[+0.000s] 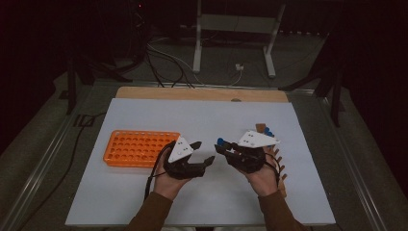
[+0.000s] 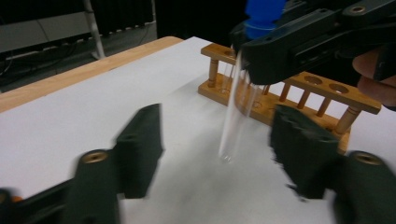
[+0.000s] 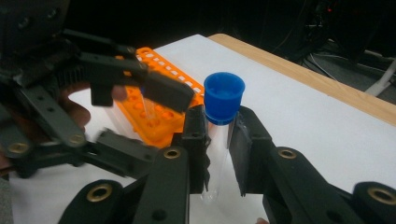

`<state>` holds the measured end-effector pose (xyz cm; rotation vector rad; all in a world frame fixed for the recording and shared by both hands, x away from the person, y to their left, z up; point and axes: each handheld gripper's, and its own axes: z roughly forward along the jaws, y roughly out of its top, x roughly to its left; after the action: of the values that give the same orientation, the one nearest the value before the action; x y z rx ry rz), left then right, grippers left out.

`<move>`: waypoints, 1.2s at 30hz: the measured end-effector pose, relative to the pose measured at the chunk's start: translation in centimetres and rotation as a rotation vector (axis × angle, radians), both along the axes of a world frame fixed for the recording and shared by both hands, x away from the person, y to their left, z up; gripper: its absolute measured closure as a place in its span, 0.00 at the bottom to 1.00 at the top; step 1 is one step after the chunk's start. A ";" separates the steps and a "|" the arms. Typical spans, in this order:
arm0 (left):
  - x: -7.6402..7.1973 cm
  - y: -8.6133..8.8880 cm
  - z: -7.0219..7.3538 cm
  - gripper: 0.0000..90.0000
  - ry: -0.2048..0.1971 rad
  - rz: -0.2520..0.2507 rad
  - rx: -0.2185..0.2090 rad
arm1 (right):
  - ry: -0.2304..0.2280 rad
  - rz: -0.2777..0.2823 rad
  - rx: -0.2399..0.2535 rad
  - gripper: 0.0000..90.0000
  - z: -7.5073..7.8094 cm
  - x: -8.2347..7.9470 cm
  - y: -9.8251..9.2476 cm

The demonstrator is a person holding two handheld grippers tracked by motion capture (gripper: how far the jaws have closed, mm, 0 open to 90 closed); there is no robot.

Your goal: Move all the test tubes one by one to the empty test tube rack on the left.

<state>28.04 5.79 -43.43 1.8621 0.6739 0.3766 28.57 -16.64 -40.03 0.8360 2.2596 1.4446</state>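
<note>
My right gripper (image 3: 219,144) is shut on a clear test tube (image 3: 215,154) just under its blue cap (image 3: 224,98), with the tube upright. In the high view the right gripper (image 1: 222,147) is at mid table, facing my left gripper (image 1: 205,151). The left gripper (image 2: 222,154) is open, one jaw on either side of the tube's lower end (image 2: 233,126) and neither touching it. An orange tube rack (image 1: 137,147) lies to the left. A wooden tube rack (image 2: 299,93) stands behind the right gripper (image 2: 254,56).
A white mat (image 1: 192,115) covers the wooden table. Blue-capped tubes (image 1: 267,131) stand in the wooden rack (image 1: 279,163) at the right. The orange rack (image 3: 163,116) sits behind the left gripper (image 3: 154,123). Cables and a stand's white legs (image 1: 235,43) are on the floor beyond.
</note>
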 end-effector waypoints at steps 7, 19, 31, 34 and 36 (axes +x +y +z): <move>0.1 -0.4 -0.1 0.69 -0.010 -0.039 0.029 | 0.007 0.020 0.006 0.85 -0.2 -0.1 0.9; 0.1 -0.6 -0.3 0.85 -0.019 -0.060 0.033 | 0.021 0.034 0.026 0.85 -0.3 -0.1 1.0; 0.0 0.4 -0.3 0.87 -0.010 -0.046 0.031 | 0.028 0.040 0.055 0.54 0.0 -0.2 -0.1; -0.1 1.4 -0.2 0.87 -0.009 -0.031 0.022 | 0.005 0.006 0.051 0.39 0.2 -0.4 -0.9; -0.1 2.1 -0.1 0.87 -0.007 -0.019 0.019 | -0.006 -0.024 0.047 0.26 0.4 -0.4 -1.5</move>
<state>27.90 7.89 -43.50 1.8832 0.6495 0.3785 28.13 -18.17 -39.67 0.8686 2.2113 1.4922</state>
